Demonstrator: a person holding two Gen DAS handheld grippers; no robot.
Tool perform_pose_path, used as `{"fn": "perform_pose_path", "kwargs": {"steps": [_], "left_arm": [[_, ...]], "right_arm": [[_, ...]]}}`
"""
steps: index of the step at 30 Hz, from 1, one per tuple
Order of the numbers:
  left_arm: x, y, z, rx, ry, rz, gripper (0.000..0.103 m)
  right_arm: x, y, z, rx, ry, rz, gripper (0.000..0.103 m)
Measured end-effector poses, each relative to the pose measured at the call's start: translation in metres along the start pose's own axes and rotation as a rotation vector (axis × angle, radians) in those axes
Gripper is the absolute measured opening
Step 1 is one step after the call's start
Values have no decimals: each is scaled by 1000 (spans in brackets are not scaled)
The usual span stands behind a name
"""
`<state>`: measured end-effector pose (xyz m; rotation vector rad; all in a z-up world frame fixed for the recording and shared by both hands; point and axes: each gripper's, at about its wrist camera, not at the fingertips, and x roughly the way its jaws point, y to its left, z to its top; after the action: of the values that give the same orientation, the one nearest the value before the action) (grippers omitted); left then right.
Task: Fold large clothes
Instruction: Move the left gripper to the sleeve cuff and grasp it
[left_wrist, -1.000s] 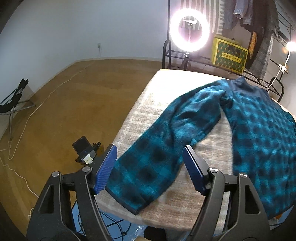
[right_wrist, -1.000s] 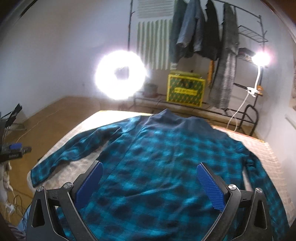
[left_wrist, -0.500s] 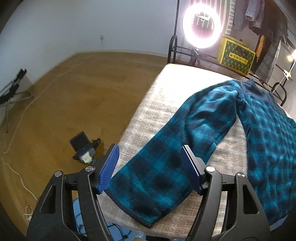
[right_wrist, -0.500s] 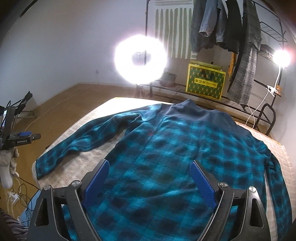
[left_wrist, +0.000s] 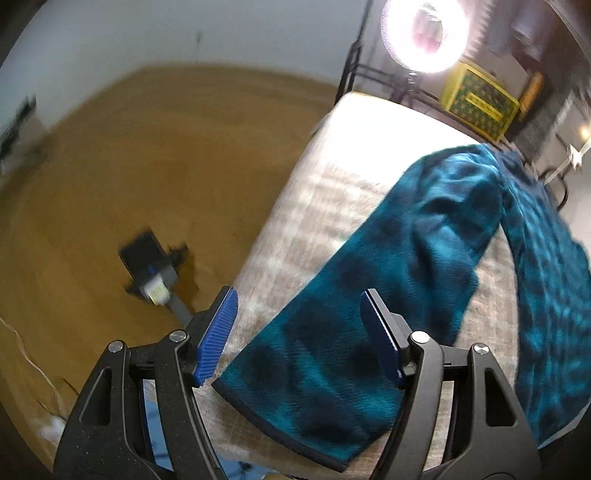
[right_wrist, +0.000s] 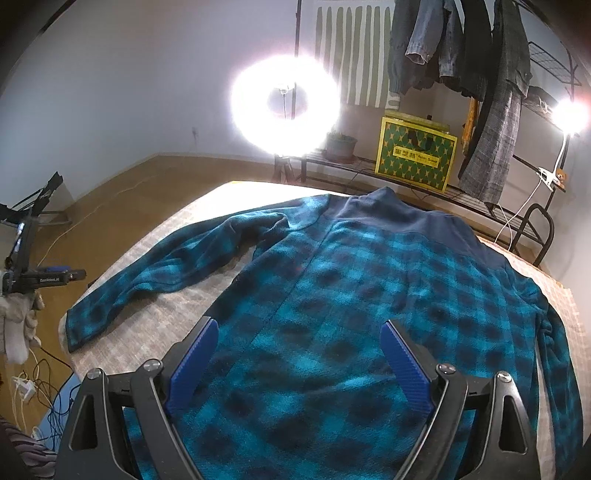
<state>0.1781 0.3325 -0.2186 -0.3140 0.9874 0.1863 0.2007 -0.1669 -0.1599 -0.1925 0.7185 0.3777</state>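
Left gripper (left_wrist: 297, 334): jaws wide apart, nothing clamped, angled down above sleeve cuff (left_wrist: 295, 402) at table (left_wrist: 354, 140) corner | Right gripper (right_wrist: 297, 363): jaws wide apart, nothing clamped, tilted down above shirt body | Plaid shirt (right_wrist: 369, 314): spread flat on table, collar far side, sleeve extended left

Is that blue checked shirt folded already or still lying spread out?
Spread out. The shirt lies flat on the bed, both sleeves stretched sideways, collar at the far end; no part is folded over.
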Motion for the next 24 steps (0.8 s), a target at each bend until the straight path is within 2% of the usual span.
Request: {"fn": "perform_pose_path", "kwargs": {"steps": [2,5,9,11,13,20,24], "left_arm": [[8,17,-1,-51,23,-5,71],[17,41,-4,-128,62,-55,71],[25,52,-13,-189,113,-138,71],[29,52,-18,-200,136,-145,71],[32,51,-22,-196,154,-151,71],[31,42,-25,-150,146,-95,70],[30,25,-28,-43,145,-62,52]], "right_arm": [[-1,0,0,-3,-1,-2,91],[-4,-1,-1,-8,-5,-5,91],[-6,-4,-3,-5,0,-7,91],[-5,-5,-3,-2,4,-9,91],[-6,-5,-3,-1,6,-13,91],[-11,-4,-3,-6,-3,-22,91],[-14,-5,-3,-3,-9,-30,91]]}}
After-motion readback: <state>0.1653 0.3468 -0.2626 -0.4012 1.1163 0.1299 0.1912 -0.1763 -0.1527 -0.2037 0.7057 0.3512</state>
